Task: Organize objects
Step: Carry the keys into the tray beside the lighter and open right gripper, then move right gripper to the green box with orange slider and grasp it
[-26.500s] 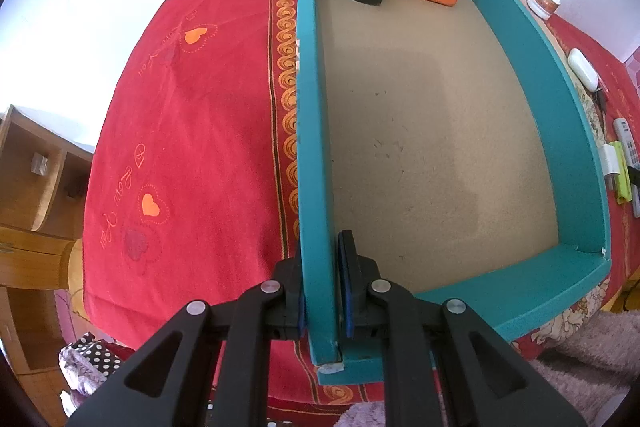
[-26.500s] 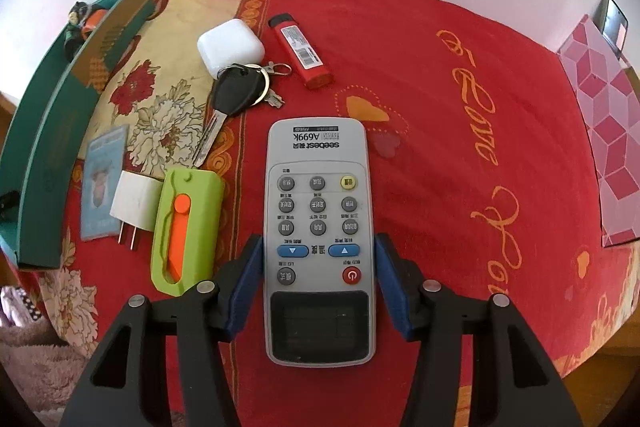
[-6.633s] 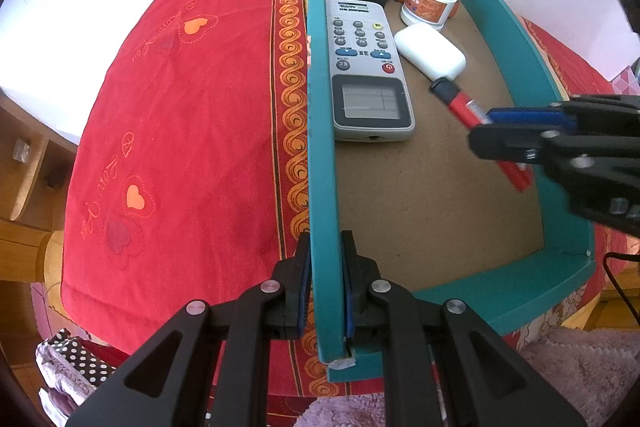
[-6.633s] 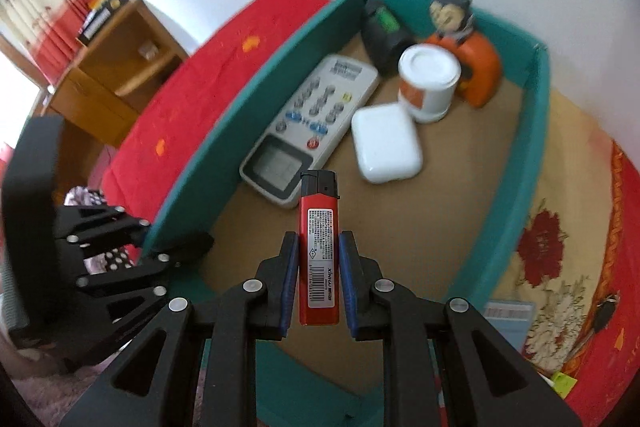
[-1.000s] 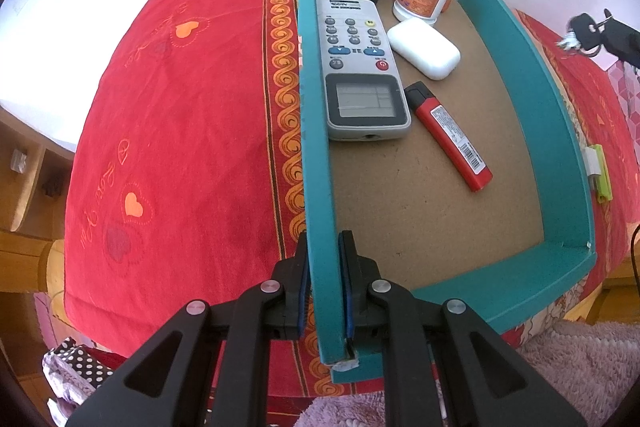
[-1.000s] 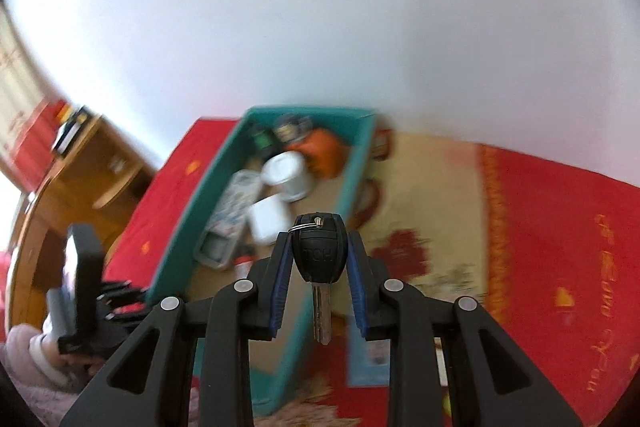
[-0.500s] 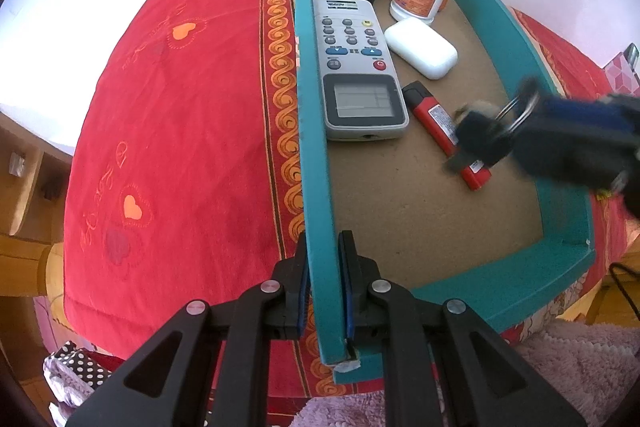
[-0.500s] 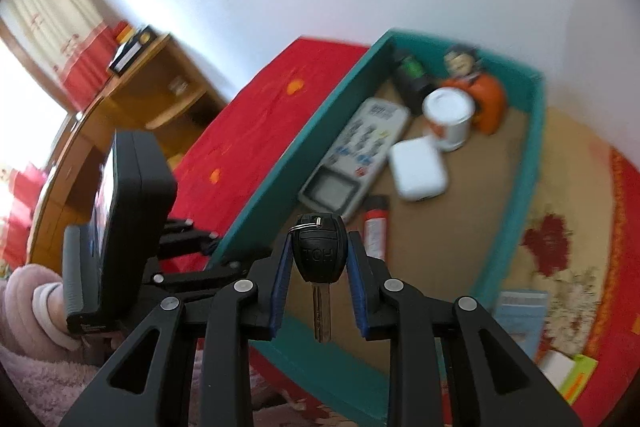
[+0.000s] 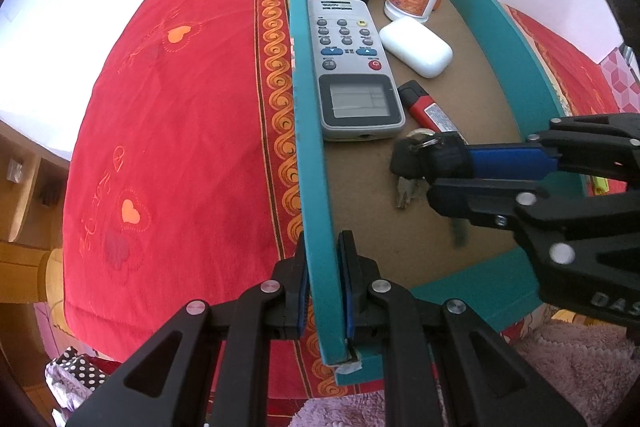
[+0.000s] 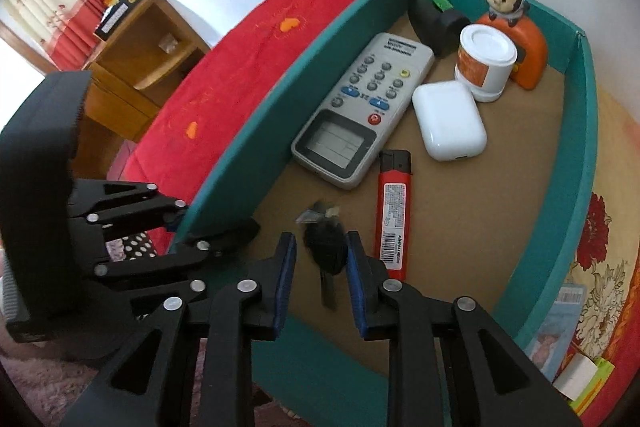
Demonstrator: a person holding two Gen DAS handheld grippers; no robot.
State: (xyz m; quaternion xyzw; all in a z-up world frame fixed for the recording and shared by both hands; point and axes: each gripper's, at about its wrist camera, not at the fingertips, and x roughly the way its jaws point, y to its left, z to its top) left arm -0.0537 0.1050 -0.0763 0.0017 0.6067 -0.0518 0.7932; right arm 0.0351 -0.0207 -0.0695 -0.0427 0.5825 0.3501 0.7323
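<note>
Right gripper (image 10: 320, 259) holding black car key (image 10: 325, 247) over the teal box (image 9: 312, 147), near its front edge.
Fingers pinching the blurred key head, blade hanging down; red lighter (image 10: 394, 219) lying just beside, remote (image 9: 352, 67) lying along the left wall. Left gripper (image 9: 323, 267) clamping that wall by the front-left corner.

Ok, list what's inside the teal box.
Teal box: remote, white case, red lighter, white jar, orange monkey timer, black level and a car key at the right tool. The jar covers part of the timer; the floor under them is hidden.
</note>
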